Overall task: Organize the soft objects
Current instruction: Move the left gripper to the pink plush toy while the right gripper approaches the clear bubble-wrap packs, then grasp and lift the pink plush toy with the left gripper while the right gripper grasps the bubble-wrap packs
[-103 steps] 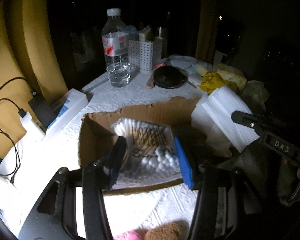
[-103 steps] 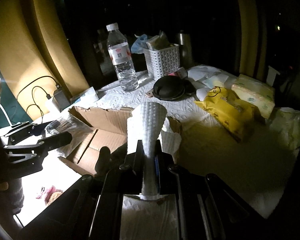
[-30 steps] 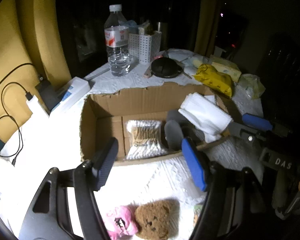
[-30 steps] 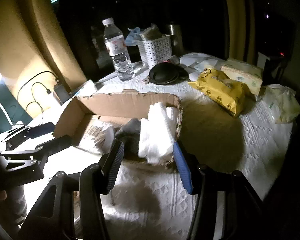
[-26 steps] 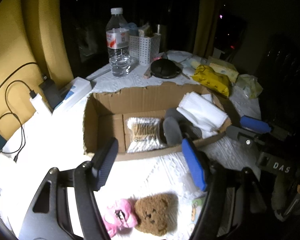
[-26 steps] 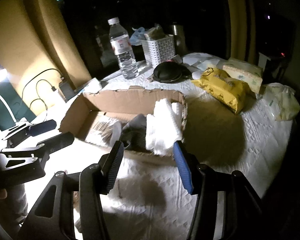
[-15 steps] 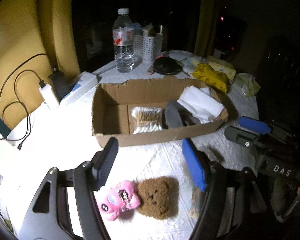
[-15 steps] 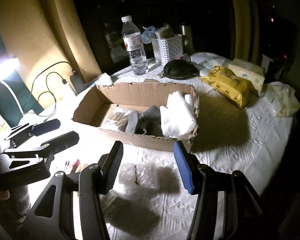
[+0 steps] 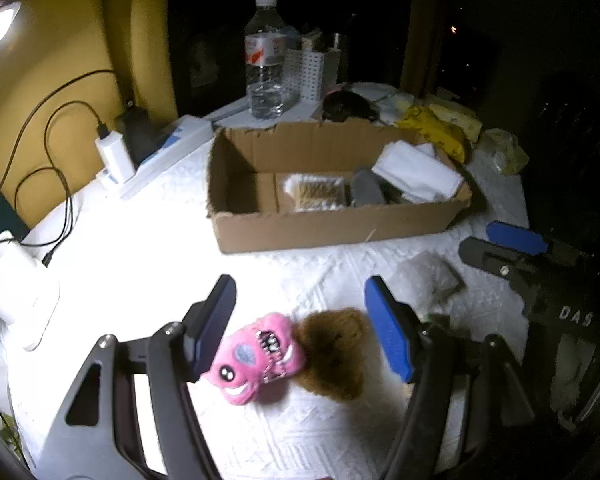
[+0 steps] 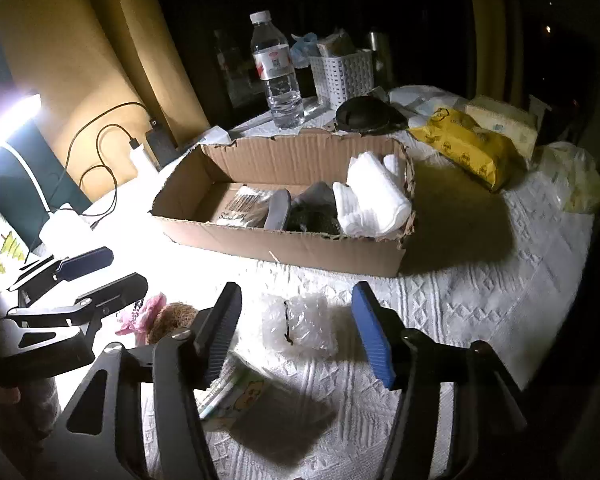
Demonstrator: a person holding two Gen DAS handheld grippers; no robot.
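Note:
A cardboard box [image 9: 336, 232] [image 10: 300, 246] stands on the white tablecloth. It holds a cotton swab pack [image 9: 316, 192] [image 10: 240, 206], a grey item [image 9: 366, 189] and folded white cloth [image 9: 416, 172] [image 10: 374, 196]. My left gripper [image 9: 300, 320] is open and empty above a pink plush toy [image 9: 256, 356] [image 10: 140, 316] and a brown plush toy [image 9: 334, 352] [image 10: 170, 318]. My right gripper [image 10: 296, 320] is open and empty above a clear bubble wrap piece [image 10: 300, 326], which also shows in the left wrist view [image 9: 428, 276].
A water bottle [image 10: 278, 72], white basket [image 10: 346, 74], black round case [image 10: 364, 118], yellow wipes pack [image 10: 472, 142] and tissue packs lie behind the box. A power strip with chargers [image 9: 140, 152] sits left. A tissue packet with a cartoon print [image 10: 244, 396] lies under my right gripper.
Both grippers let go of the swab pack and the white cloth in the box, opened, and drew back toward the near table edge over the plush toys and bubble wrap.

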